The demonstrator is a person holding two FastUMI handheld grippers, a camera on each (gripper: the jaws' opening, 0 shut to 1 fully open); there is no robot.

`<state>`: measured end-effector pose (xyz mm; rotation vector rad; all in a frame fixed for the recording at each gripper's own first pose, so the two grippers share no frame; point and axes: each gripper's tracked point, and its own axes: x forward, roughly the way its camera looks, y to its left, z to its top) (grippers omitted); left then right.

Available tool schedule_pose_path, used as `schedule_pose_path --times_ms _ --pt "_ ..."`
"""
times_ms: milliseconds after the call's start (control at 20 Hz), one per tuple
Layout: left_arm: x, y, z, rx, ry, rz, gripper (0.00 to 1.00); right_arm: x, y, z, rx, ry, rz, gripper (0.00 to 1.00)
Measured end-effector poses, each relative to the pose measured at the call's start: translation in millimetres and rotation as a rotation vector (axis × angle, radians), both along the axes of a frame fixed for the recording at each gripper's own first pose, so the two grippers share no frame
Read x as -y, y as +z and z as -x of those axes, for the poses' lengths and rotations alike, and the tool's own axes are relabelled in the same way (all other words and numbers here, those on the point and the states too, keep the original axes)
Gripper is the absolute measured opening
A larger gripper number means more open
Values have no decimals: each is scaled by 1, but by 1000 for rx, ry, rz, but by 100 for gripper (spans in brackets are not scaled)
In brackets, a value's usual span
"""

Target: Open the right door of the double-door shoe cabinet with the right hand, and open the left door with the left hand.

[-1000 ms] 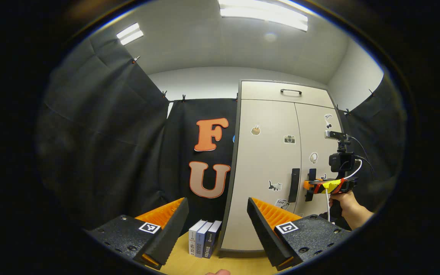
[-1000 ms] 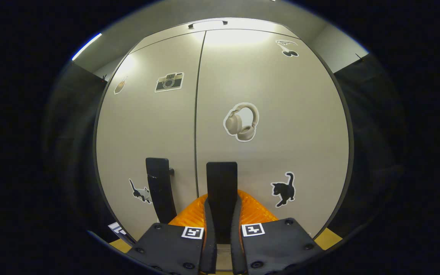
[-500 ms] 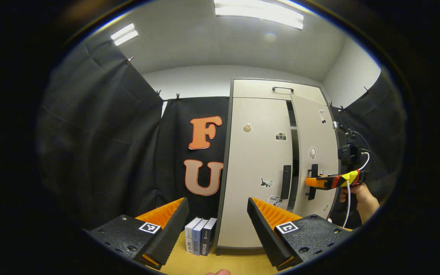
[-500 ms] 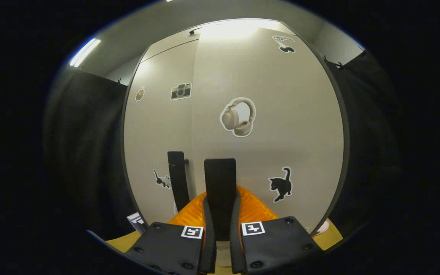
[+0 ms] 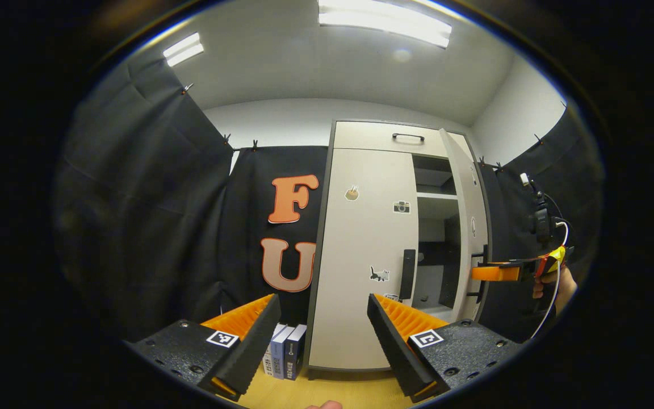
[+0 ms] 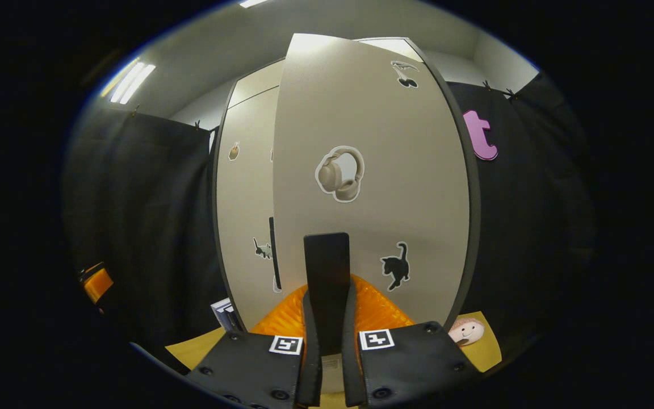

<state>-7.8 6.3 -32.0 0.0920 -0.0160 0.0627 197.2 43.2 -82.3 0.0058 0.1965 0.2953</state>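
Meanwhile, in the left gripper view, the left gripper (image 5: 318,335) waits with its fingers spread wide and nothing between them. Ahead of them, past the right finger (image 5: 401,341), stands the cabinet (image 5: 386,136) with its left door (image 5: 361,255) shut and its black left handle (image 5: 408,274) untouched. Beyond that handle the right door (image 5: 470,227) stands swung out, baring shelves (image 5: 434,196) and a dark interior. Farther right, the right gripper (image 5: 489,273) meets that door's edge, held by a hand (image 5: 554,284). Books (image 5: 284,352) stand on the counter (image 5: 332,392) between the fingers, at the cabinet's foot.

In the right gripper view, the right gripper's fingers are closed on the right handle (image 6: 327,284), which rises straight up between them. The right door spreads above and ahead of the fingers, bearing a headphone sticker (image 6: 339,174) and a cat sticker (image 6: 395,264). To the fingers' left the closed left door shows edge-on.

Judged from this, the right door is well open and the left door's turn is not yet begun. The risks: pulling along a straight line instead of the hinge's arc could twist the handle out of the fingers, and the left gripper, reaching in, could clip the open door's edge or catch the wrong handle, since the two sit close.
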Motion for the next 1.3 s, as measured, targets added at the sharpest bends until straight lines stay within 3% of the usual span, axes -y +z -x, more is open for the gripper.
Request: schedule_pose_path --times_ms 350,550,950,1300 --pt "4 -5 -5 -1 -12 28 94 37 8 28 -12 -4 -27 24" --pt "8 -16 -9 -21 -23 46 94 67 13 43 -2 -43 13 23" --pt "19 -26 -19 -32 -64 67 94 112 20 55 40 -160 45 22" --pt "19 -40 -21 -56 -72 89 94 168 19 57 95 -330 212 20"
